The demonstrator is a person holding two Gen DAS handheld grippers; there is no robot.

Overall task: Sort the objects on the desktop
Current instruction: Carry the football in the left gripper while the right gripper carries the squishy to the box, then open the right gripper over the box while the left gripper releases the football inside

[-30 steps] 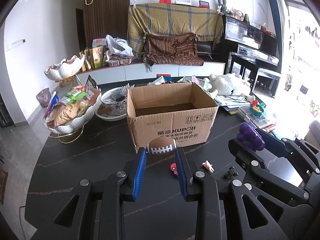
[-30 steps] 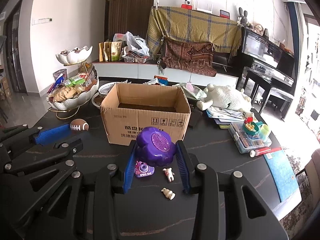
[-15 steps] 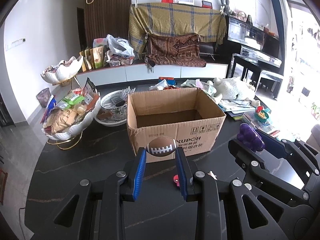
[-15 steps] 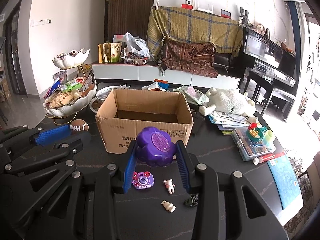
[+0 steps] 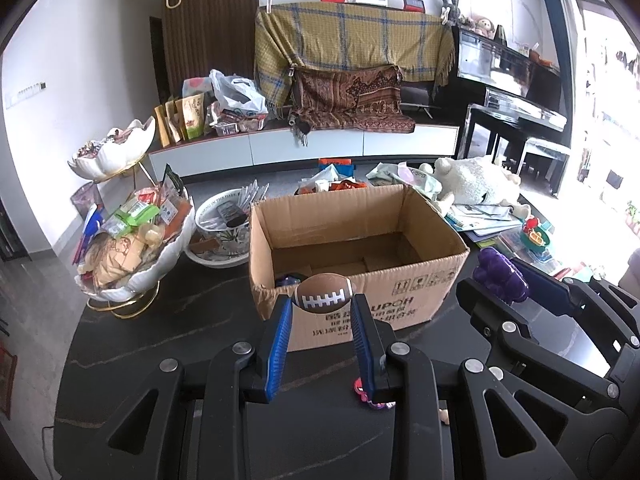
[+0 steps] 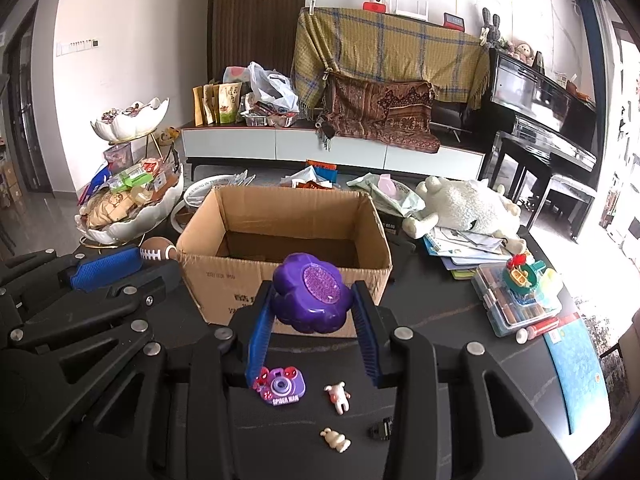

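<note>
Left wrist view: the left hand-held gripper (image 5: 323, 309) is closed on a small toy football (image 5: 324, 293), clamped between its blue fingertip pads and held in front of the near wall of the open cardboard box (image 5: 416, 304). The box stands upright on the dark worktop (image 5: 132, 344).

Right wrist view: the right hand-held gripper (image 6: 313, 299) is closed on a purple flower-shaped toy (image 6: 310, 293), held at the near wall of the same box. On the worktop below this gripper lie a purple toy camera (image 6: 282, 386), two small white figurines (image 6: 338, 397) (image 6: 335, 439) and a small black part (image 6: 380, 429), all apart from one another. A white plush animal (image 6: 468, 205) lies right of the box on a stack of papers.
</note>
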